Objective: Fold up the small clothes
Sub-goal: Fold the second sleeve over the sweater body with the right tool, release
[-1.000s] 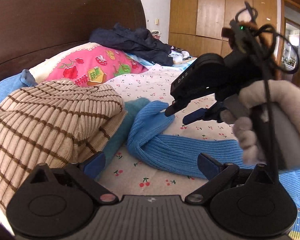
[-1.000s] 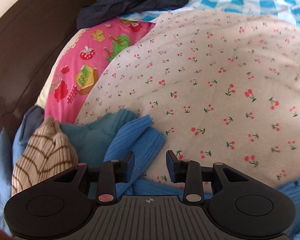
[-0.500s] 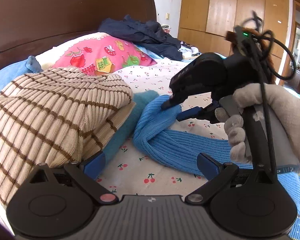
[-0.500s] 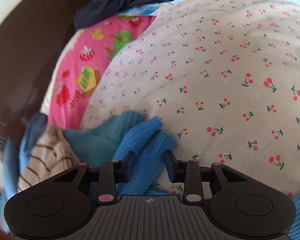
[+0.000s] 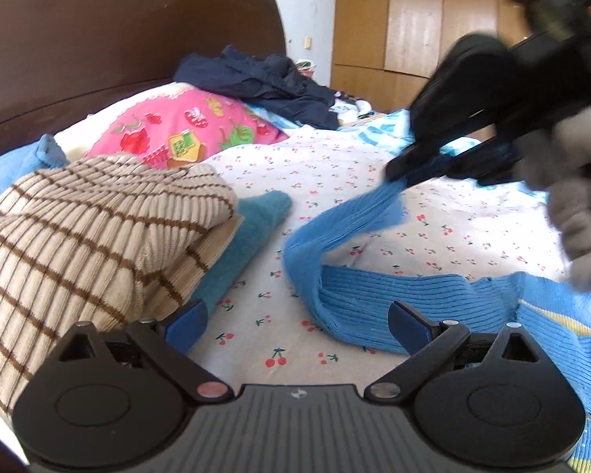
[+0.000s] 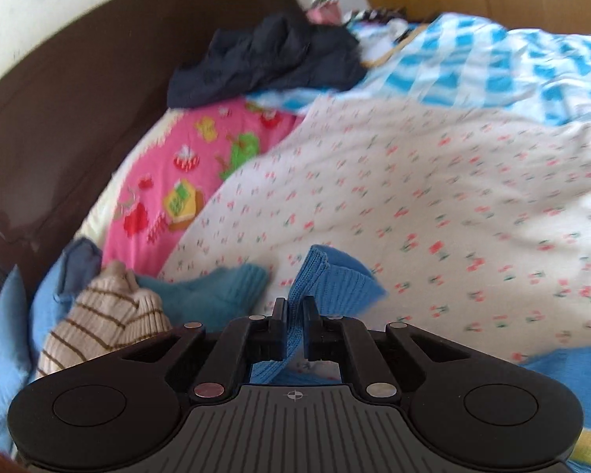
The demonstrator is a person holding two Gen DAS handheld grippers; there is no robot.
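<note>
Blue ribbed sweater (image 5: 394, 307) lies unfolded at lower right of the bed (image 5: 335, 173). Right claw (image 6: 294, 311) is clamped on its sleeve cuff (image 6: 331, 276), lifted clear; left claw (image 5: 295, 321) gapes empty at bottom centre. Folding looks barely begun; every fold remains.

Pink pillow (image 5: 185, 134) against headboard (image 5: 98, 51), perhaps wardrobe (image 5: 413, 15) behind.

Ribbed blue knit sleeve (image 5: 378, 299)
</note>
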